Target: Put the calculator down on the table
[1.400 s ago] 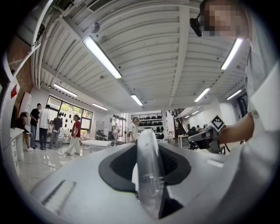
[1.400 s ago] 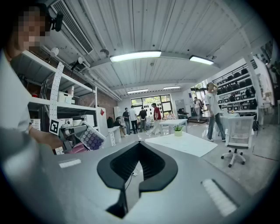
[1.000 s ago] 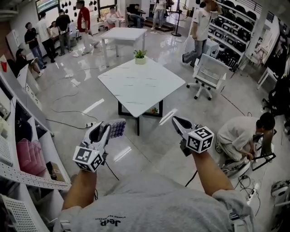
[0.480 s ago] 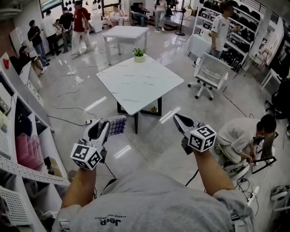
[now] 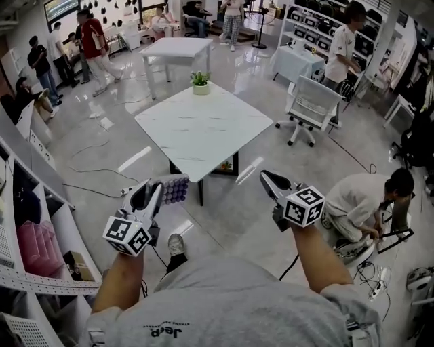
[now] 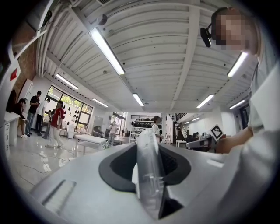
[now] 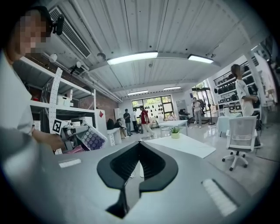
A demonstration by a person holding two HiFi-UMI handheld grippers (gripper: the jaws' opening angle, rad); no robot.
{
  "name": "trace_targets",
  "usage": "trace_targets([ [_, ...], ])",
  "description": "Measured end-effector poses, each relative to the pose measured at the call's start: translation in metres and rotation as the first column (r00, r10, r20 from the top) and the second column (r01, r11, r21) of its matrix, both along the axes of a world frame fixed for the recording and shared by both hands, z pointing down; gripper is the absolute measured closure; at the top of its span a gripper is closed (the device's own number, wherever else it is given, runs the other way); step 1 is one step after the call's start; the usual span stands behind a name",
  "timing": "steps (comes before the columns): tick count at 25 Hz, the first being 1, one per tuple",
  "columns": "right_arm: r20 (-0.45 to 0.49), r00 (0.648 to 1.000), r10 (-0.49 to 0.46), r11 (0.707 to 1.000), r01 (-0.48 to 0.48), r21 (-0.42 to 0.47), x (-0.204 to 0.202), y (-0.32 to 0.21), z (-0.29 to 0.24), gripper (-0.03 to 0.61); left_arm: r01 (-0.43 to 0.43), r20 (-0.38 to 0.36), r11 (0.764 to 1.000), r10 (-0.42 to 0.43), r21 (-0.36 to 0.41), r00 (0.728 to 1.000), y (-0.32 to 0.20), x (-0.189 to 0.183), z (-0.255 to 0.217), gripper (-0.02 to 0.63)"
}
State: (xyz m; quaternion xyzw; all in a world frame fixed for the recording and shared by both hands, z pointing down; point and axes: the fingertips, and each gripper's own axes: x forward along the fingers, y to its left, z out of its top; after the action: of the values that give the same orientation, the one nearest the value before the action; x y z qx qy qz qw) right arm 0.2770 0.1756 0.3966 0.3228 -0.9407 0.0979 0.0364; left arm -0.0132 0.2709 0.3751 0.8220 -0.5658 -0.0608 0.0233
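Reads as the carry step, put-down not yet reached. Lower left of head view: left gripper (image 5: 153,192) clamped on calculator (image 5: 174,190), gripped on edge, jaws partway apart with pads on its two faces, purple keypad end out ahead. Lower right of centre: right gripper (image 5: 264,177) pinched fully closed, gripping nothing. Both aimed roughly level at table (image 5: 203,129) in upper centre, well apart from it, floor (image 5: 224,217) between. Next move, by my read: close the gap to the near corner, get above the top, roll the calculator from on-edge to flat, lower to contact, then release. Worth watching for slip on that clear, slick-looking case. Count, near to far: 2 grippers, 1 calculator, 1 shoe (image 5: 175,244) just below the left gripper, 1 crouching person (image 5: 359,200) at right edge, 1 target table with 1 potted plant (image 5: 200,83) on its far corner, 1 office chair (image 5: 312,108) right of it, 1 second white table (image 5: 175,49) beyond at upper centre-left, 1 standing person (image 5: 342,47) upper right by shelving (image 5: 325,17), plus a group (image 5: 64,51) at upper left, roughly four, too small to count for sure.
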Motion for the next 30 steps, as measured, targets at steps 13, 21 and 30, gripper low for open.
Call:
trace_targets([
  [13, 0.019, 0.984, 0.177, 0.984, -0.177, 0.004, -0.154, -0.188, -0.01, 0.575, -0.232, -0.035, 0.973, 0.232, 0.009, 0.972, -0.238, -0.146, -0.001, 0.454],
  [21, 0.012, 0.967, 0.254, 0.967, -0.254, -0.016, -0.19, -0.288, -0.008, 0.575, -0.306, -0.05, 0.952, 0.305, -0.021, 0.951, -0.356, -0.193, -0.001, 0.454],
  [30, 0.02, 0.963, 0.268, 0.962, -0.267, -0.065, -0.16, -0.388, 0.019, 0.574, -0.32, -0.073, 0.944, 0.314, -0.079, 0.946, -0.465, -0.169, 0.021, 0.454],
])
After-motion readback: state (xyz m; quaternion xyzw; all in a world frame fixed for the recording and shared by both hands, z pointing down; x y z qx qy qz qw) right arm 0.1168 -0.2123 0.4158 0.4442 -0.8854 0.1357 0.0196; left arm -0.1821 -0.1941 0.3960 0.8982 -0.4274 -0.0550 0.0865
